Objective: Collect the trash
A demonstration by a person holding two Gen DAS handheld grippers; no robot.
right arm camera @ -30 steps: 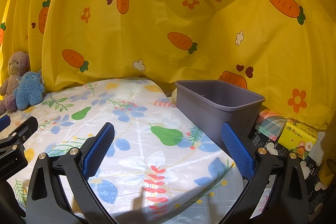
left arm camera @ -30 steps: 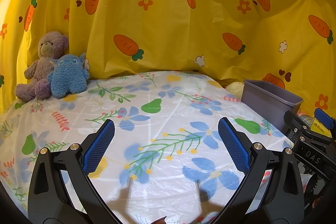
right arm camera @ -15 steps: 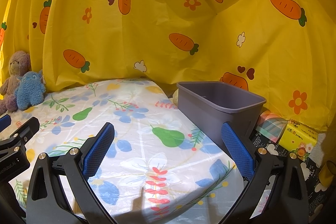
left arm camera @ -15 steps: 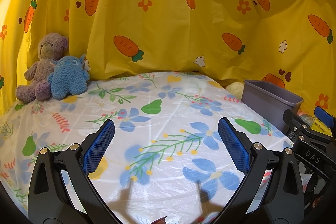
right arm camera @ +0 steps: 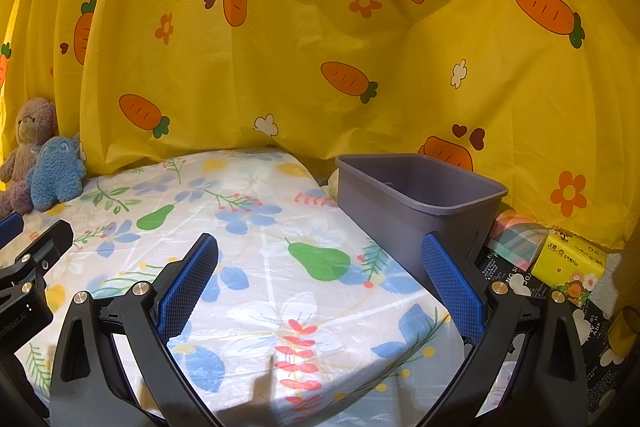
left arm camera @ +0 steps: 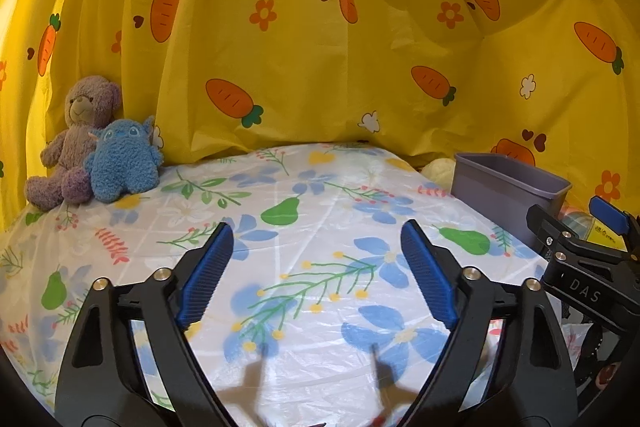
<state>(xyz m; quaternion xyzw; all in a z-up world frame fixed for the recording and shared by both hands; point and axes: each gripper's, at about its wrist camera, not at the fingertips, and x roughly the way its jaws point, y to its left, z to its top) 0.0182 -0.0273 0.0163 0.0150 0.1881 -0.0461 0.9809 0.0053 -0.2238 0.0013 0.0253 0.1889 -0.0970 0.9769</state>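
Both grippers were held wide apart with nothing in them. The left gripper (left arm camera: 316, 263) hung over the middle of the table (left arm camera: 320, 195), which had a shiny flower cloth on it. The right gripper (right arm camera: 320, 277) hung near the table's right edge, close to the bin (right arm camera: 416, 199). The bin was a gray tub that stood just off the right side of the table, and what showed of its inside looked empty. No trash showed on the cloth at all. A teddy (left arm camera: 76, 135) and a blue toy (left arm camera: 122, 163) sat touching each other at the far left corner, against the yellow curtain (left arm camera: 320, 47). These were toys, not trash. Down past the bin lay a yellow pack (right arm camera: 572, 259), which looked like tissues, and a striped pack (right arm camera: 516, 235) beside it. I could not tell if those were trash. If they were, they would likely be light and soft, and would squash when squeezed. A good place to grab the yellow pack would be across its two flat sides, near the middle, with a gentle pinch. The plastic wrap might be slippery, so a pinch at a corner could slide off.
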